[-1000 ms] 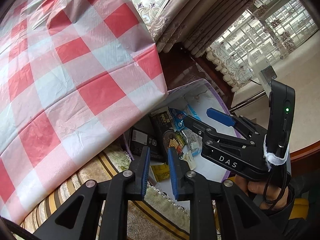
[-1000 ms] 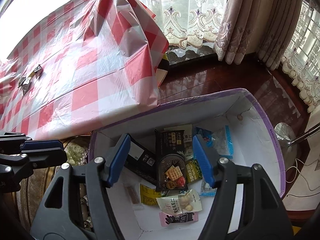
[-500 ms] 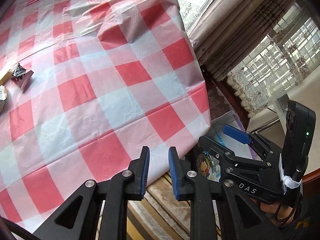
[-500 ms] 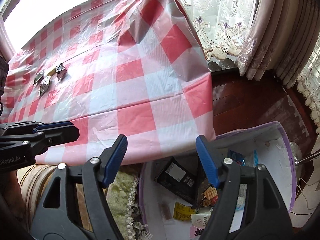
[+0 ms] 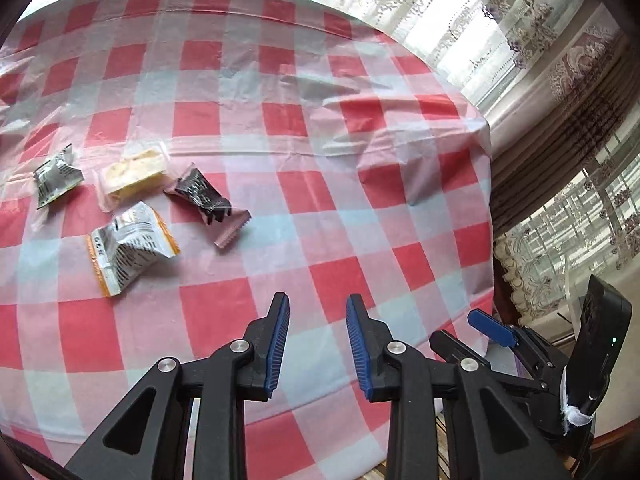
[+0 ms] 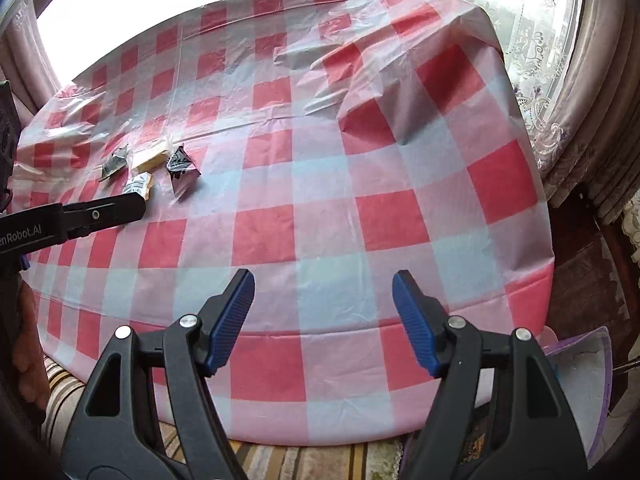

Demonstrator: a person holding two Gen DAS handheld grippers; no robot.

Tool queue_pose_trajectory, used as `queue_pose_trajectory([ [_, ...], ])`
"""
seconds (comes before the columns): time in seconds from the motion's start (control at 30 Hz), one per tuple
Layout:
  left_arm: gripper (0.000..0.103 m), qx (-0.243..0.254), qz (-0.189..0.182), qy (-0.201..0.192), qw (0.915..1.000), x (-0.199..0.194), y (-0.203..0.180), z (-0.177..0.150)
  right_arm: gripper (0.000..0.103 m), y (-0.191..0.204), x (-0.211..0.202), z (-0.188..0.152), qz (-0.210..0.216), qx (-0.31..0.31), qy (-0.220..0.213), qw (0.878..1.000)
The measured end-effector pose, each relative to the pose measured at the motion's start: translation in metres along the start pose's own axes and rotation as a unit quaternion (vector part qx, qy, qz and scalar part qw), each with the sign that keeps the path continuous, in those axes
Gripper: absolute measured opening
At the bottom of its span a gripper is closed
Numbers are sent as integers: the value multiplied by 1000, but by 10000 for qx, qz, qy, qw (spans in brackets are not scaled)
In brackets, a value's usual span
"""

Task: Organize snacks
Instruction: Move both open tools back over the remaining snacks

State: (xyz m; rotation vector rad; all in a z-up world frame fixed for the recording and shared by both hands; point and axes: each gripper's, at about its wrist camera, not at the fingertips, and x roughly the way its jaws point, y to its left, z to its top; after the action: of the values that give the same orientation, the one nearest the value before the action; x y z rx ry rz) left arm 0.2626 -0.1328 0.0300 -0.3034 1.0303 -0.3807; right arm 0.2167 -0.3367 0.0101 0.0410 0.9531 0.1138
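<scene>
Left wrist view: our left tool [image 5: 314,338], empty, jaws opening, hovers over the checked bench [image 5: 360,184]; four snack packets [image 5: 132,204] lie together far left. Right wrist view: our right tool [image 6: 324,316] stands wide, empty; the purple box [image 6: 588,364] sits below the bench's right edge.

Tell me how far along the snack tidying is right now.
Partly done, it seems. The box by the table shows only a corner here, so its contents can't be checked. In hand: nothing; the left claw is opening, empty, and the right claw is open, empty. Left: four packets on the tablecloth: orange-edged, black-pink, yellow, silver-black.
</scene>
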Motion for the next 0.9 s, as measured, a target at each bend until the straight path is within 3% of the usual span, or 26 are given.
queue_pose_trajectory([
  [0.2,46,-621,419,-557,9956,-26,61,35,74,40,14,35,159,-202,-163,9995],
  [0.47,58,-1428,944,-1029,9798,-43,139,64,77,84,42,68,360,-566,-299,9973],
  [0.7,60,-1914,1315,-1174,9656,-40,192,76,78,118,73,87,549,-846,-284,9945],
  [0.9,62,-2133,1498,-968,9606,-16,218,78,78,138,105,93,674,-1102,-149,9915],
])
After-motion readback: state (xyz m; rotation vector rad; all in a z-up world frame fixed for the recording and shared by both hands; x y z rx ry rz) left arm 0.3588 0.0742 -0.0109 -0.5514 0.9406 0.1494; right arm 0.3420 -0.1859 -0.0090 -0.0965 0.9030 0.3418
